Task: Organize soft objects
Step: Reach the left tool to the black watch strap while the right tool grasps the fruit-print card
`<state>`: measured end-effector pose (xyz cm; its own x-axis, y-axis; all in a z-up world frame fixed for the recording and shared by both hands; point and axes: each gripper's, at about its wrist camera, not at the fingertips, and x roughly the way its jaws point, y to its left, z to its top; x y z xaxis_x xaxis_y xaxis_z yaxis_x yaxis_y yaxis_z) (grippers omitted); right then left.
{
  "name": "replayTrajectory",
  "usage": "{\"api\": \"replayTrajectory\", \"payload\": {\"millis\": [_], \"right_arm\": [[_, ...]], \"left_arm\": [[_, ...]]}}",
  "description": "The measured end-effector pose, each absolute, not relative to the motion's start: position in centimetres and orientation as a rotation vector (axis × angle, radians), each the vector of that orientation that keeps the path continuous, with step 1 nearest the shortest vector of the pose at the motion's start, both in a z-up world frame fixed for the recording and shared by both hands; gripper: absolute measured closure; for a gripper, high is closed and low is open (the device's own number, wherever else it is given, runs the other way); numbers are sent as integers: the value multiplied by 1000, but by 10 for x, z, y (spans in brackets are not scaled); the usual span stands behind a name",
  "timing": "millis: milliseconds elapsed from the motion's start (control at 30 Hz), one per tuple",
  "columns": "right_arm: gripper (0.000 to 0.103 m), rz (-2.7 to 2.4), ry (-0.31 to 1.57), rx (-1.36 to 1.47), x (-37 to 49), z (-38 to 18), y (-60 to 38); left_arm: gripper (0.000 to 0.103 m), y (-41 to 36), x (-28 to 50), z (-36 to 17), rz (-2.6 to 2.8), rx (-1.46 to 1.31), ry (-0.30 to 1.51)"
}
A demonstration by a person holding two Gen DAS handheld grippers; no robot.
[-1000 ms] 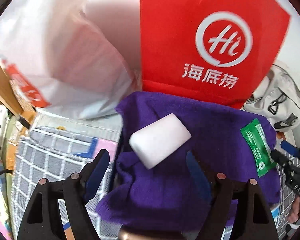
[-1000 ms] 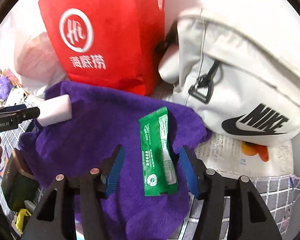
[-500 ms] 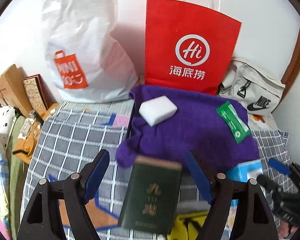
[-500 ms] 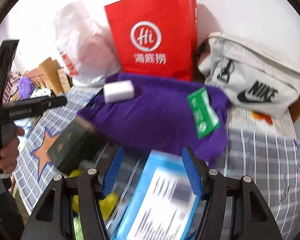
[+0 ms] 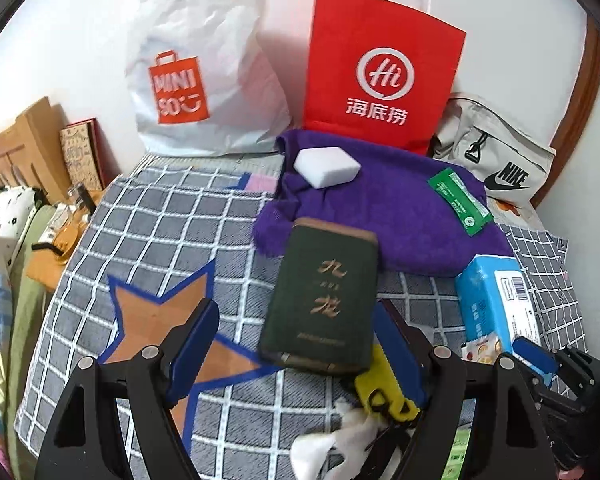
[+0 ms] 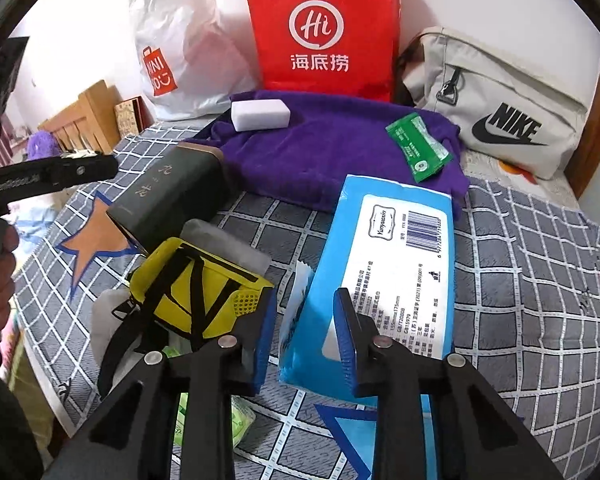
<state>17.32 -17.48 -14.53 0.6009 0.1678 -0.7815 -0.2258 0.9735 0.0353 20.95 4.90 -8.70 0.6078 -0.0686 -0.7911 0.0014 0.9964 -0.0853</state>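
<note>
**Both claws open above a cluttered checked bedspread**

The left claw (image 5: 296, 344) hangs with its blue pads spread wide and nothing between them, over the grey checked bedspread (image 5: 160, 232) and its orange star patch. Just ahead of it stands a dark green box (image 5: 324, 296) with gold characters, tilted back, its far edge over the purple towel (image 5: 380, 208). The towel lies crumpled at the back of the bed, against the foot of the red paper bag (image 5: 380, 68). On the towel's left end rests a white sponge block (image 5: 326, 167), and on its right end a green sachet (image 5: 459, 202) lies flat; the two are well apart.

The right claw (image 6: 305, 336) is likewise parted and grips nothing (its fingers frame the near end of the blue tissue pack (image 6: 384, 272), though whether they touch it I cannot tell). Left of that pack sits a yellow pouch (image 6: 204, 292) with black straps, just beside the green box. A white Miniso bag (image 5: 196, 80) leans on the wall left of the red bag, and a pale Nike bag (image 6: 500, 108) lies to its right
</note>
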Motion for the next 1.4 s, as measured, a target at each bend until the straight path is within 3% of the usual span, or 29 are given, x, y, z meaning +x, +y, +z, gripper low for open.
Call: {"api": "replayTrajectory", "payload": {"millis": [133,833,900,1400], "right_arm": [[82,210,891,-121,169,-146,-165],[93,117,940,-322,173,-172,-117],[99,106,920,-326,172,-172,-118],[101,228,865,-25,111,-135,-169]], "left_arm": [[25,56,201,-89,-43,-95,913],[25,84,177,-100,-48,-157,915],[25,87,173,-101,-49,-159,915],[25,60,140,-122,-103,-71,957]]}}
